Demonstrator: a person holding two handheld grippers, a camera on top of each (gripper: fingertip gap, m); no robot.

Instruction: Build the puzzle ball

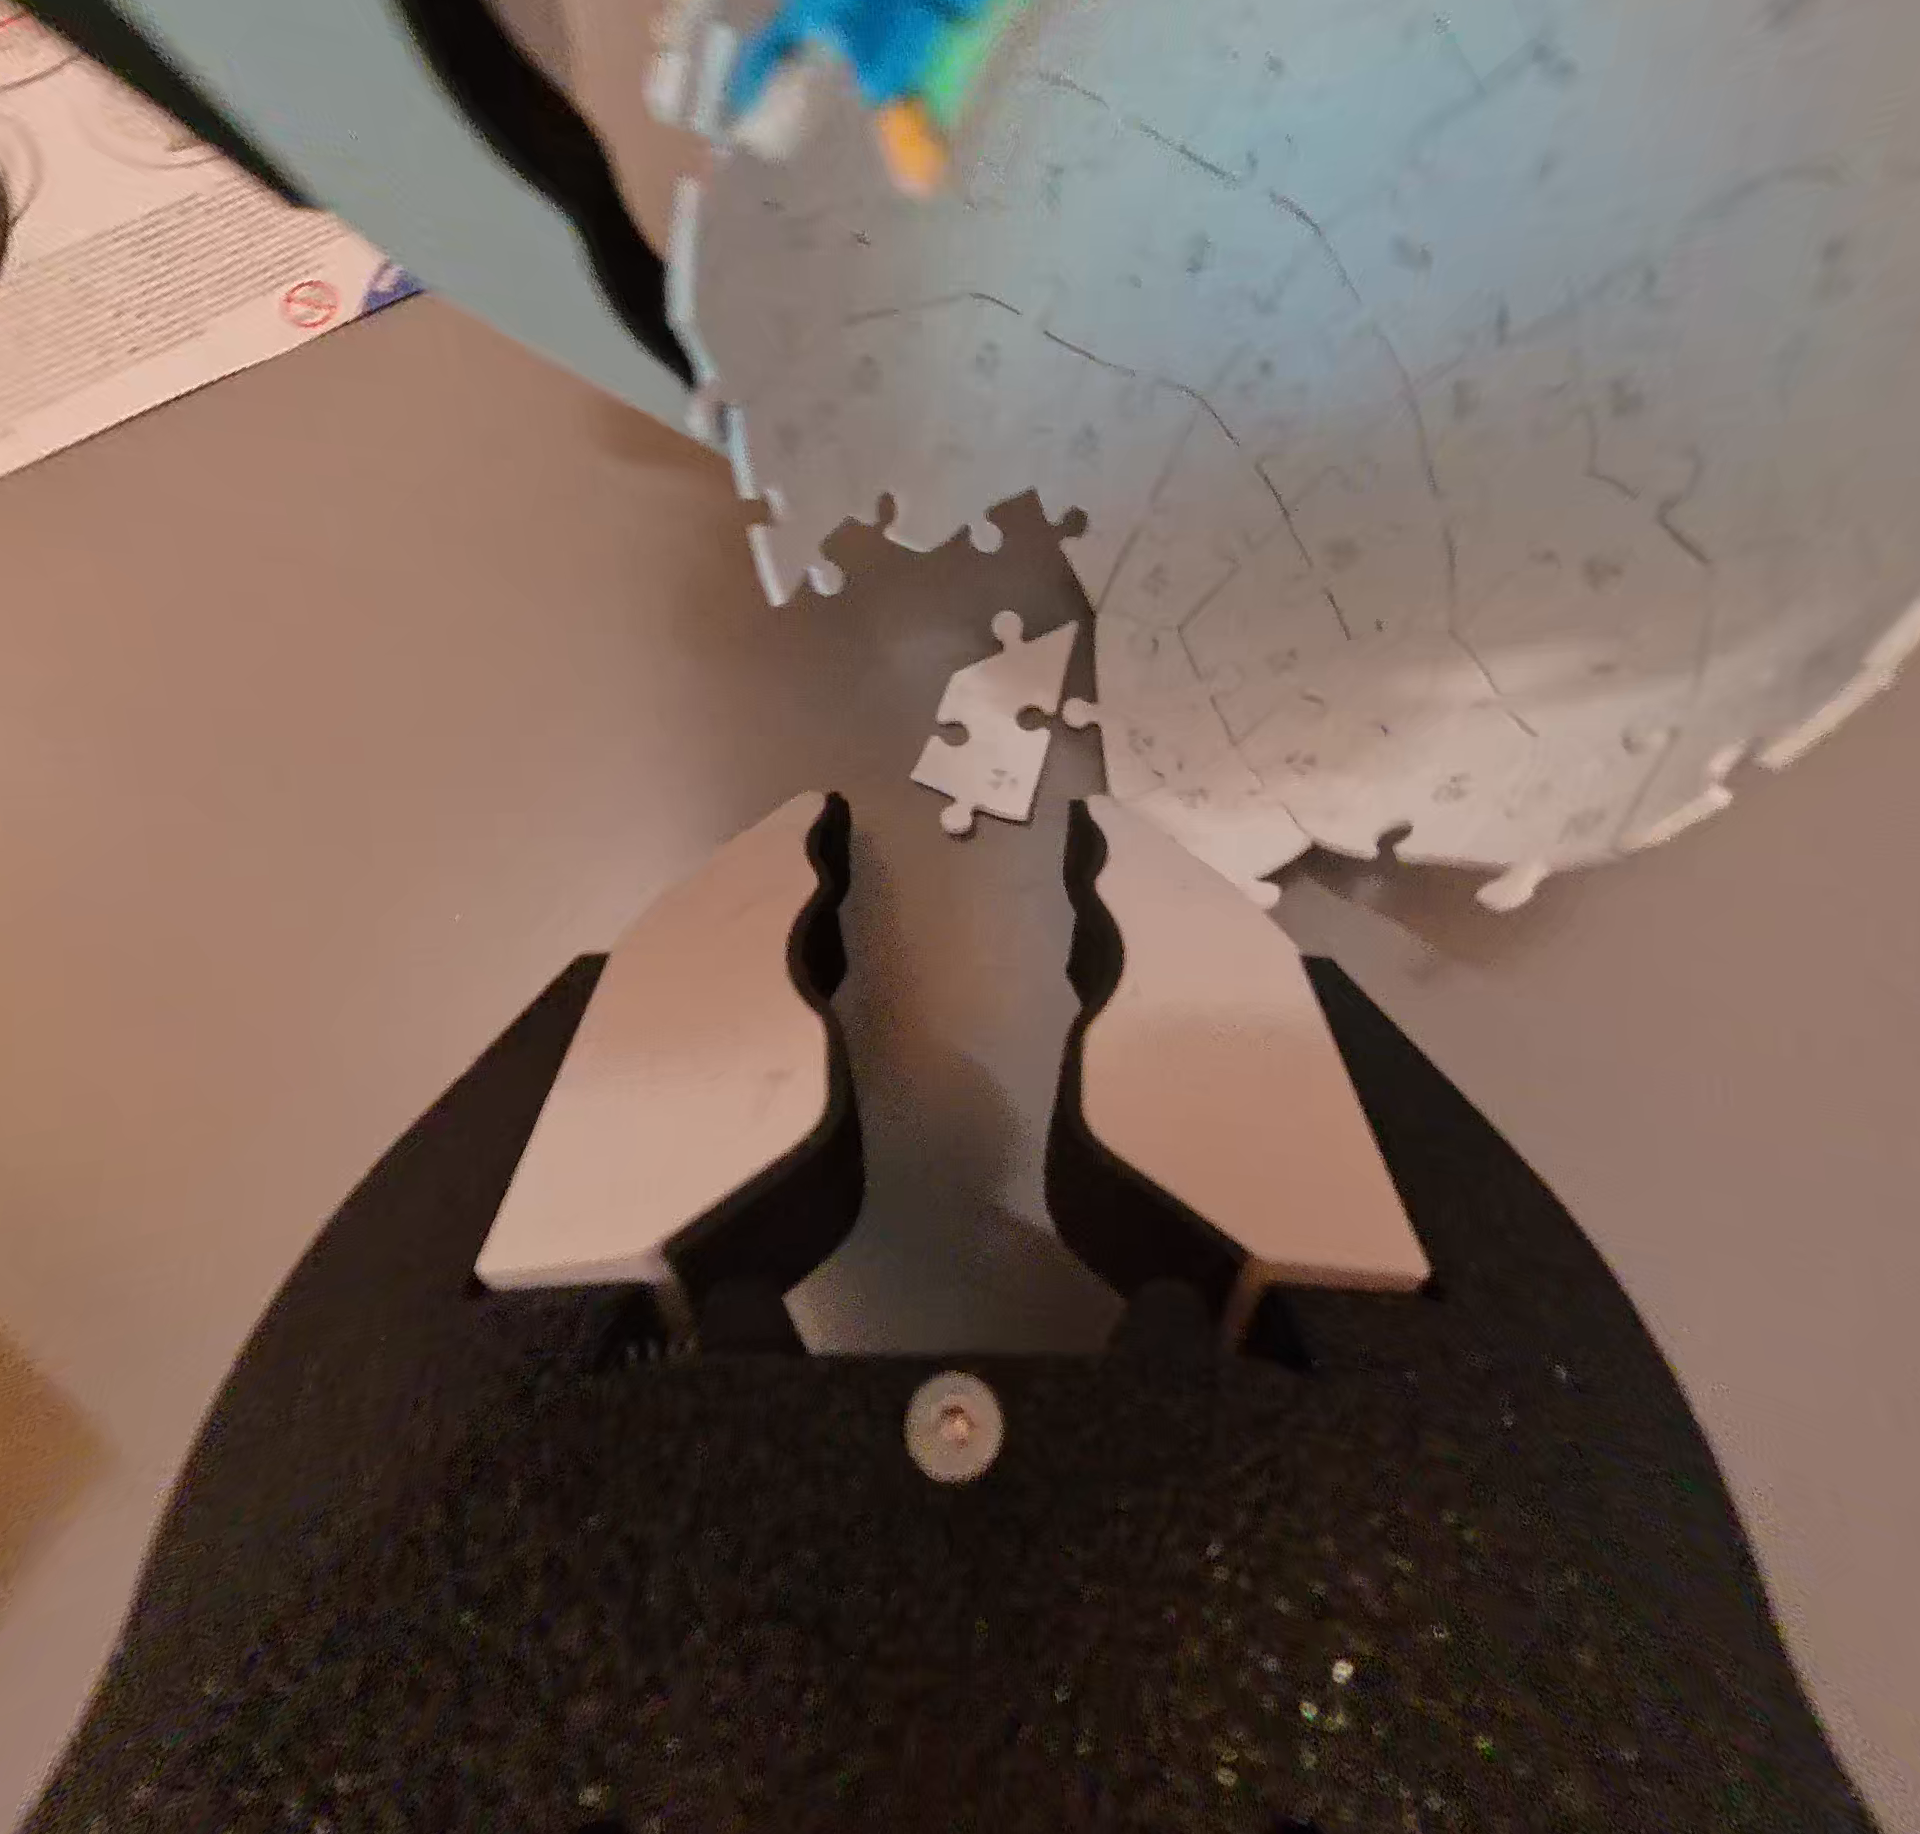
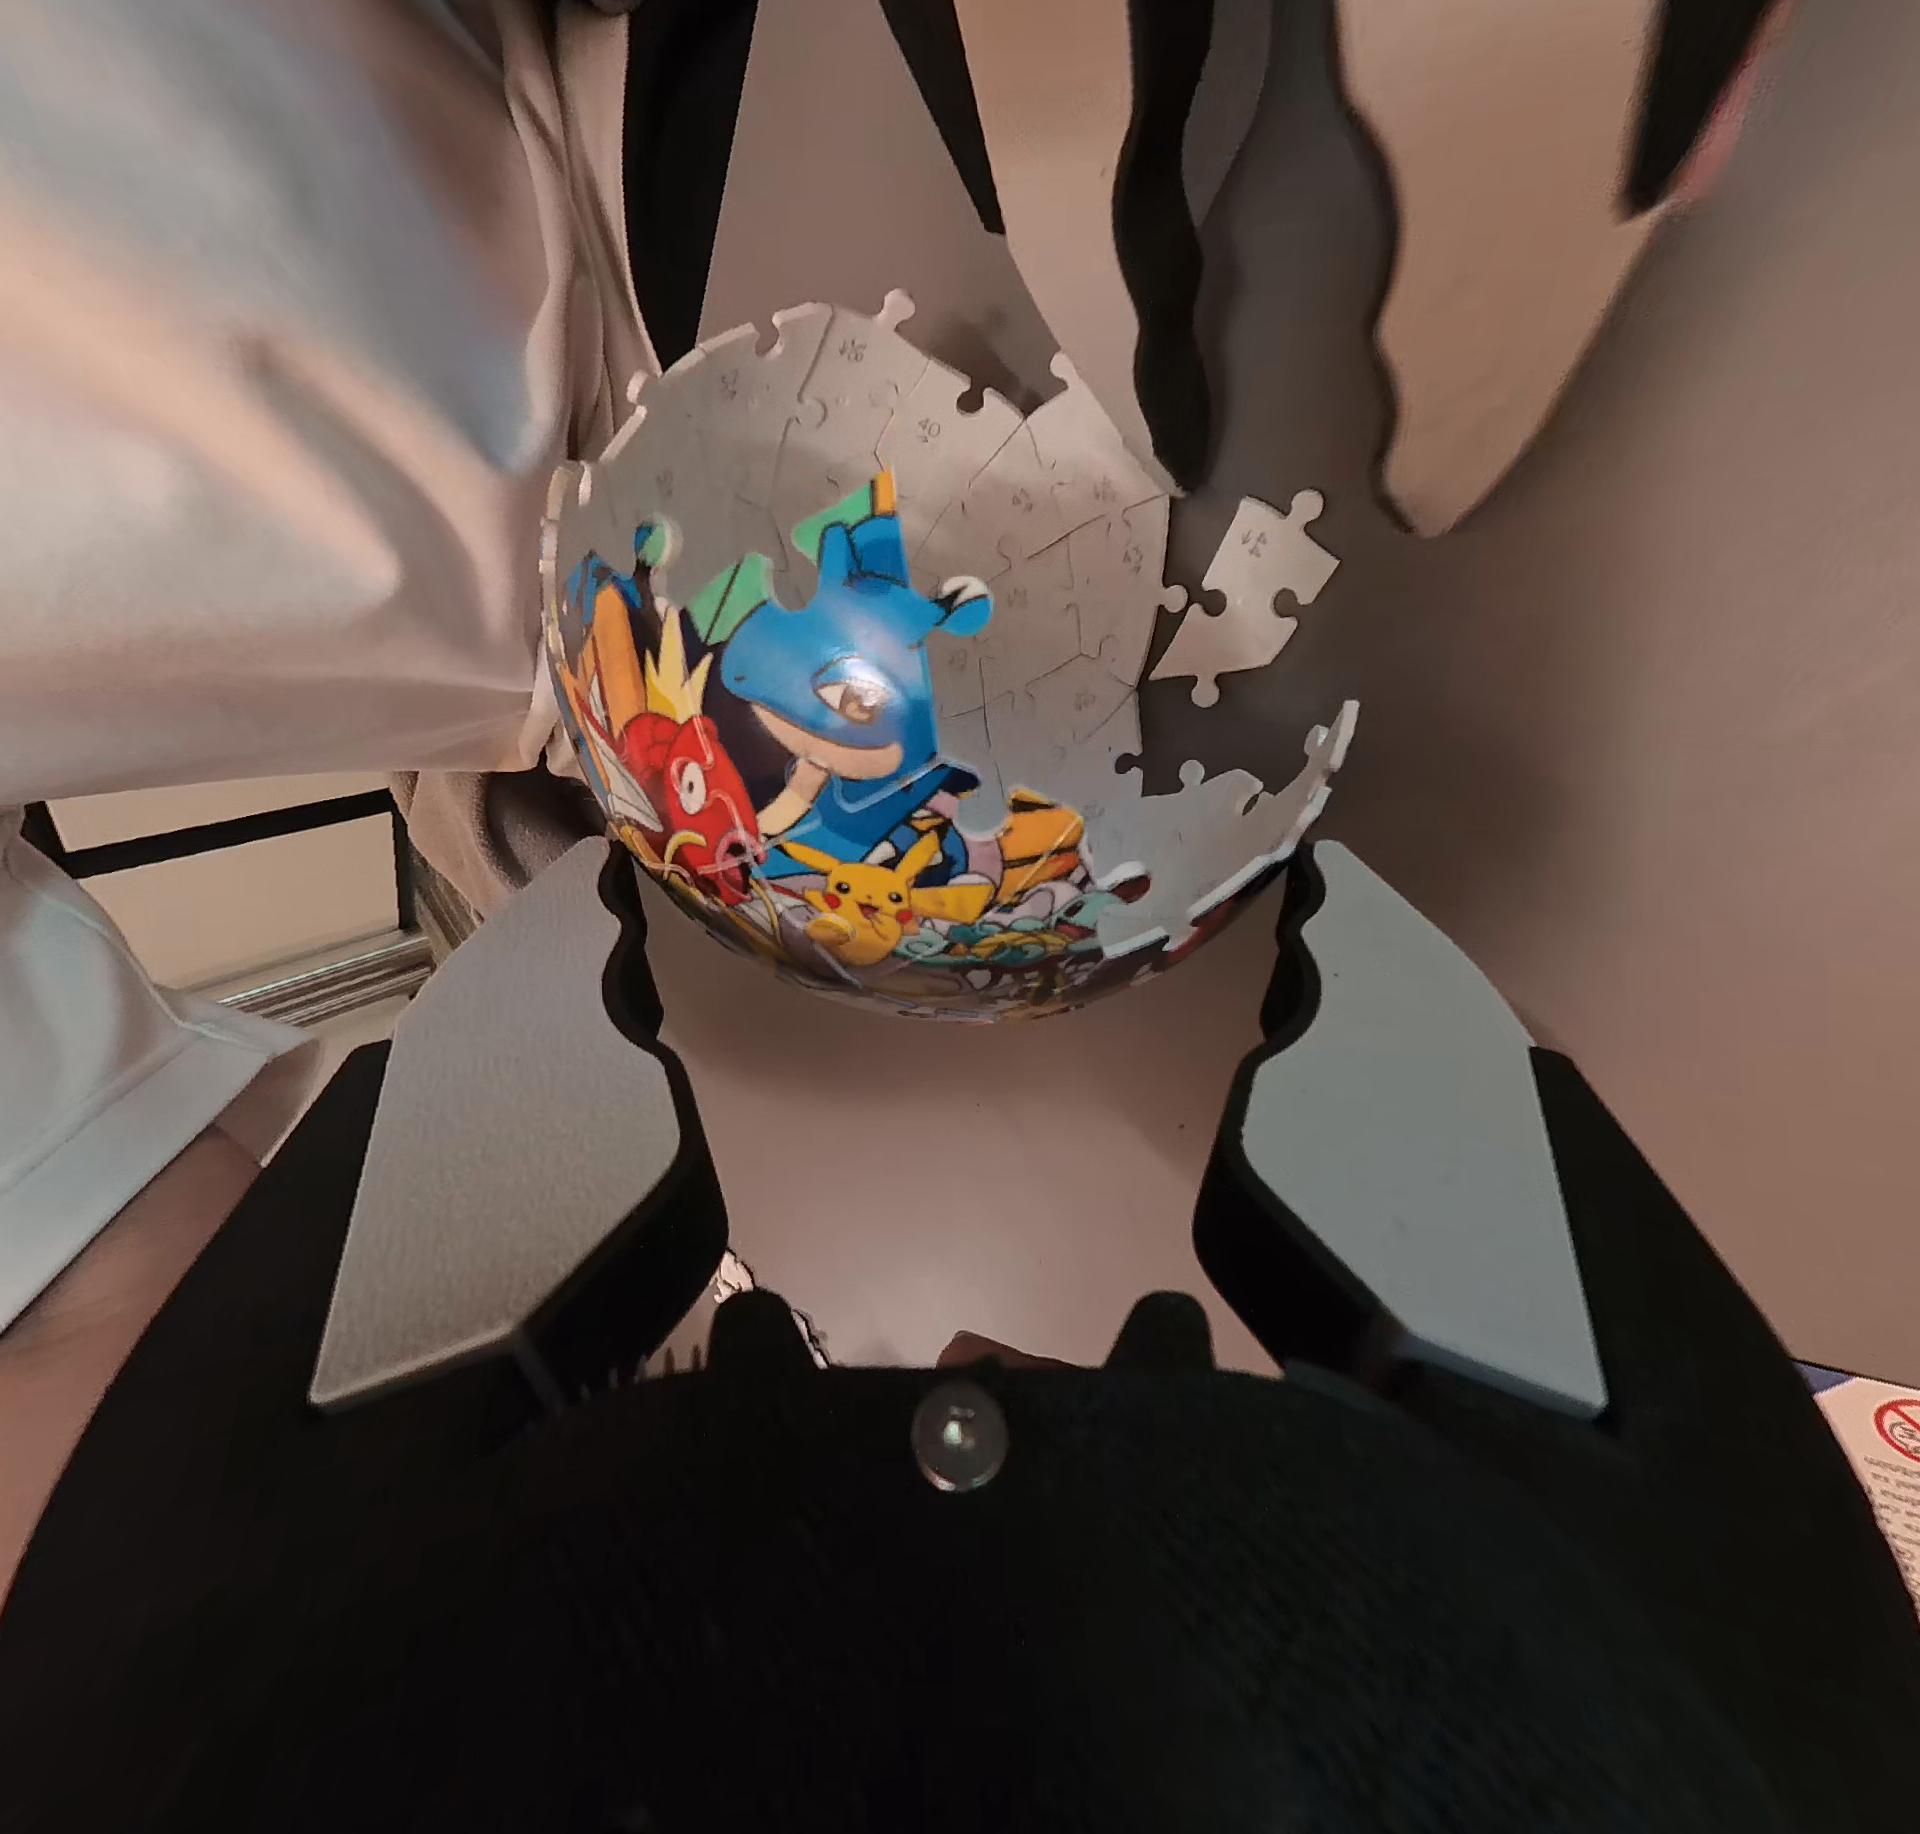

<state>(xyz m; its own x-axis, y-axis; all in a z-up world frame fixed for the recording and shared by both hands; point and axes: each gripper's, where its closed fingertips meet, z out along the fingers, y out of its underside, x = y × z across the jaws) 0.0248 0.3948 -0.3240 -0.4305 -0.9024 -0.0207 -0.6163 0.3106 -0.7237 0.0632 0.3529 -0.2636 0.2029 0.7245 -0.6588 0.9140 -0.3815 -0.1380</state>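
Note:
The puzzle ball (image 2: 862, 704) is a part-built shell, with colourful cartoon figures outside and grey inside. My right gripper (image 2: 961, 859) holds it, one fingertip on each side of its lower half. One loose grey piece (image 2: 1247, 589) hangs at the shell's open edge, hooked by a tab. In the left wrist view the piece (image 1: 992, 735) sits just beyond my left gripper (image 1: 956, 808), beside the ball (image 1: 1351, 434). The left gripper is open and empty, and does not touch the piece. It also shows in the right wrist view (image 2: 1304, 501), above the piece.
A printed paper sheet (image 1: 125, 278) lies on the beige table (image 1: 312, 745) at the far left; its corner shows in the right wrist view (image 2: 1881, 1452). A person's white sleeve (image 2: 260, 434) is close behind the ball on the left.

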